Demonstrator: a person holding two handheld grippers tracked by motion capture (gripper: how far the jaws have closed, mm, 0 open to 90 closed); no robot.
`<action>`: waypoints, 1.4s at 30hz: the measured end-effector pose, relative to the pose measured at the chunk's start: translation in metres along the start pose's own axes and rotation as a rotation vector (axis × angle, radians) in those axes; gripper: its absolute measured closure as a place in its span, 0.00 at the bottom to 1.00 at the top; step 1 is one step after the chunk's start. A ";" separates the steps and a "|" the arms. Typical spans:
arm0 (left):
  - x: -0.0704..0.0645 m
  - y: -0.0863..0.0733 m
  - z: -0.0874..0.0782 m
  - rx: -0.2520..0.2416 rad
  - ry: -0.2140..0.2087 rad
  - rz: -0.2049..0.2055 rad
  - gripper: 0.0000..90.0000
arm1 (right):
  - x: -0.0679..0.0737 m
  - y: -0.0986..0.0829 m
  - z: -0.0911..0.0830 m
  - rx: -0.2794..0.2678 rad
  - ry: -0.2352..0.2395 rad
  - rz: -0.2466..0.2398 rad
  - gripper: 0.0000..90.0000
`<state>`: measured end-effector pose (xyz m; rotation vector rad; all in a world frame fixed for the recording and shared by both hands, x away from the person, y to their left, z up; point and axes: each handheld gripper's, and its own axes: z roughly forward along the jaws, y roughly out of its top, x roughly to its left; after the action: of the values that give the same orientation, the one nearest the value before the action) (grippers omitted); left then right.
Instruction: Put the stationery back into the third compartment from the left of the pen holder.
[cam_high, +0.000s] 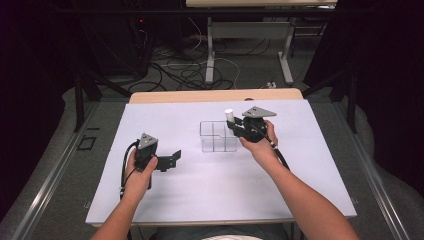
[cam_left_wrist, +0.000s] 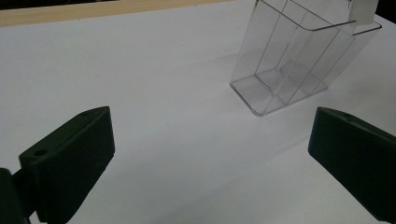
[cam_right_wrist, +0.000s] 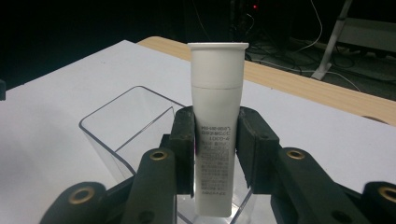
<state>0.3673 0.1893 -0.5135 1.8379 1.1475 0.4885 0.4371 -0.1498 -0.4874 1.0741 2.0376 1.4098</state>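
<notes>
A clear plastic bin with inner dividers stands in the middle of the white table; I also see the bin from the left gripper and the bin under the right one. My right gripper is shut on a white tube, cap end up, held upright over the bin's right side. In the right gripper view the tube sits squeezed between the two black jaws of the gripper. My left gripper rests on the table to the bin's left, open, with the gripper holding nothing.
The white table top ends in a wooden strip at the far edge. Beyond it stand a desk frame and loose cables on the floor. Dark space surrounds both sides.
</notes>
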 end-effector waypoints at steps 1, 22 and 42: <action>0.000 0.000 0.000 0.000 0.000 0.000 0.00 | 0.000 0.000 0.001 0.004 -0.002 -0.001 0.77; 0.000 0.000 0.000 0.002 -0.001 0.000 0.00 | 0.001 -0.009 0.009 0.064 0.015 0.001 0.77; 0.000 0.000 0.000 0.004 0.001 0.000 0.00 | -0.001 -0.002 -0.012 0.010 0.039 0.008 0.45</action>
<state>0.3672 0.1894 -0.5137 1.8409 1.1500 0.4878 0.4282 -0.1583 -0.4844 1.0678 2.0726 1.4365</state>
